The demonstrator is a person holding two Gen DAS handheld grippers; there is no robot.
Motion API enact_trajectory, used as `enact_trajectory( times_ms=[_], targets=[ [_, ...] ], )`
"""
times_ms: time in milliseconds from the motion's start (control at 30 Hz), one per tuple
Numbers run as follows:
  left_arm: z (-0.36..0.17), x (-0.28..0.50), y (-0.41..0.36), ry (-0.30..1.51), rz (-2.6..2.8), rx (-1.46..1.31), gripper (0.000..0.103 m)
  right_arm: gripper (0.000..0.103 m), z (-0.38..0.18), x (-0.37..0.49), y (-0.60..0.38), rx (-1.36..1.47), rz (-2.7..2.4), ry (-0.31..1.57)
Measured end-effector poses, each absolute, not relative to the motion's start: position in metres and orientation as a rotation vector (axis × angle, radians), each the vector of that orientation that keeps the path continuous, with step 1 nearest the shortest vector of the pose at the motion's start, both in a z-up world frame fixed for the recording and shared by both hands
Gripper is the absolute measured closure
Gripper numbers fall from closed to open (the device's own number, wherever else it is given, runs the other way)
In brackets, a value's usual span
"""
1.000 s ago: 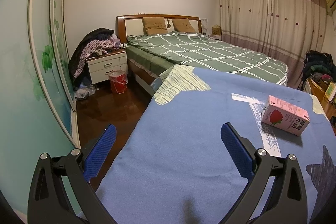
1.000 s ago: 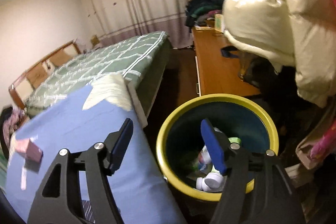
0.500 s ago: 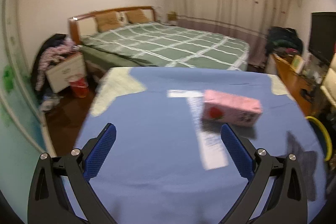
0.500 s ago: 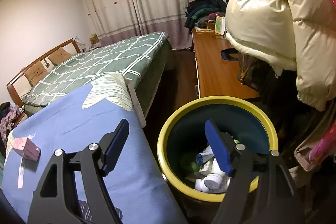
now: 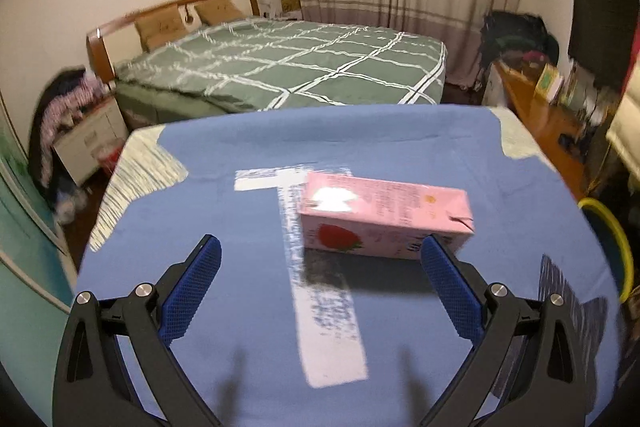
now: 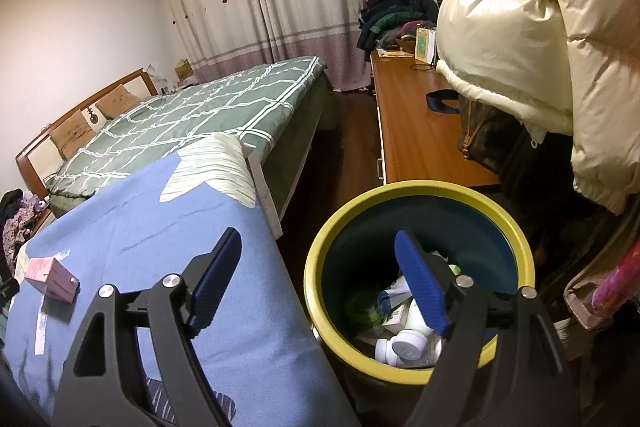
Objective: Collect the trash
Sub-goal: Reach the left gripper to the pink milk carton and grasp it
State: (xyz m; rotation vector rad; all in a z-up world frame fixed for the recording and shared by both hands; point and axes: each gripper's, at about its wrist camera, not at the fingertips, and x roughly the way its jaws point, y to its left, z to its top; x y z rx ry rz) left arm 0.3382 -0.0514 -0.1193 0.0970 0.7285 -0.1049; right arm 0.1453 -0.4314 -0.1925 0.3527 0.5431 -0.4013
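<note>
A pink strawberry milk carton lies on its side on the blue-covered table. My left gripper is open and empty, just short of the carton, its right fingertip near the carton's right end. The carton also shows far left in the right wrist view. My right gripper is open and empty, over the near rim of a yellow-rimmed dark bin that holds bottles and wrappers. The bin's rim shows at the right edge of the left wrist view.
A green checked bed stands beyond the table. A wooden desk and a hanging white puffer jacket are behind the bin. A nightstand with clothes stands at the left. White tape strips lie on the table cover.
My left gripper has swung right and moved closer to the carton, which now sits just ahead of the fingers. My right gripper has shifted slightly above the bin, staying open.
</note>
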Motion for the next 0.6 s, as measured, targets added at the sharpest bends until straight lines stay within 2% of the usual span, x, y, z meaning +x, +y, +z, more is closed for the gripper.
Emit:
enact_trajectory(
  times_ms=[167, 367, 600],
  targets=[
    [-0.112, 0.332, -0.093, 0.708, -0.044, 0.160, 0.005, 0.027, -0.193, 0.146, -0.432, 0.355, -0.397, 0.542],
    [-0.125, 0.346, -0.131, 0.772, -0.021, 0.195, 0.005, 0.025, -0.193, 0.145, -0.432, 0.361, -0.394, 0.536],
    [-0.137, 0.356, -0.095, 0.851, 0.038, 0.117, 0.005, 0.024, -0.193, 0.145, -0.430, 0.364, -0.379, 0.533]
  ],
)
